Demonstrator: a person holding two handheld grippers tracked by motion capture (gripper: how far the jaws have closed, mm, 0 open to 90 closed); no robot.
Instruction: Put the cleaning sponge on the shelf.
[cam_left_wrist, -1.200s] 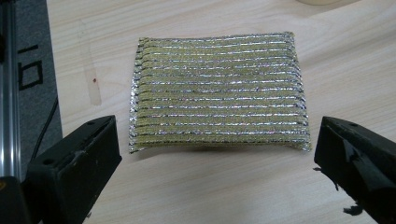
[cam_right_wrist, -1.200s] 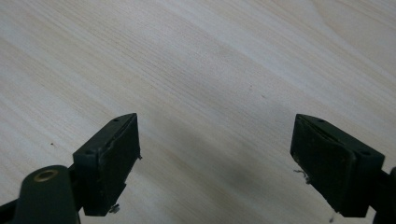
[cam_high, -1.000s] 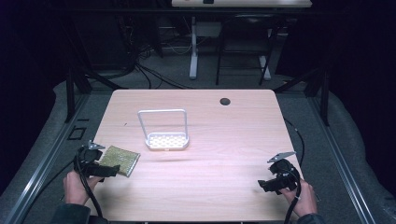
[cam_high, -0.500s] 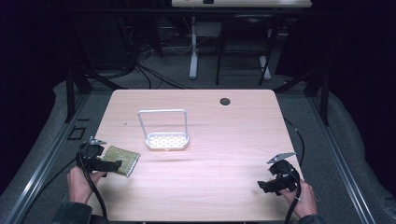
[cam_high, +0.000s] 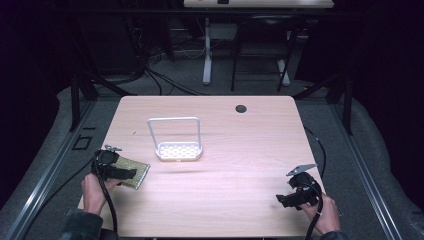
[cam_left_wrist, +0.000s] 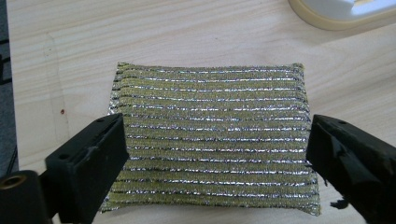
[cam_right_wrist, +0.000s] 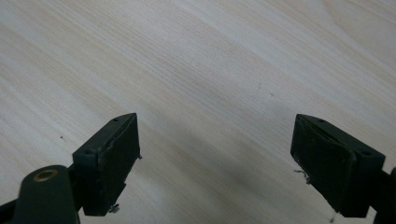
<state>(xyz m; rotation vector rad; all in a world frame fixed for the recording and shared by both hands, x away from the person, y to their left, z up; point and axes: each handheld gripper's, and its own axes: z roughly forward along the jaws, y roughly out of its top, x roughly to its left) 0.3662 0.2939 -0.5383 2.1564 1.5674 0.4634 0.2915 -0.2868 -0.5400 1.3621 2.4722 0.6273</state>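
Straddling the sponge (cam_left_wrist: 210, 140), the left tool (cam_left_wrist: 212, 154) has its jaws spread wide at either side edge, set to close across the width; the sponge lies flat on the surface (cam_high: 240, 145) near its left edge. A white rack (cam_high: 177, 142) stands near the sponge. The right tool (cam_right_wrist: 215, 163) hangs open over bare wood, holding nothing, clear of the work.

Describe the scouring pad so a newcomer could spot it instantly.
Start at the wooden table and go to its front left edge, where the left gripper hovers with jaws open. The pad lies flat there, between those jaws. It is a soft rectangle striped in yellow-green and glittery silver, unlike the white rack with a tall wire handle behind it.
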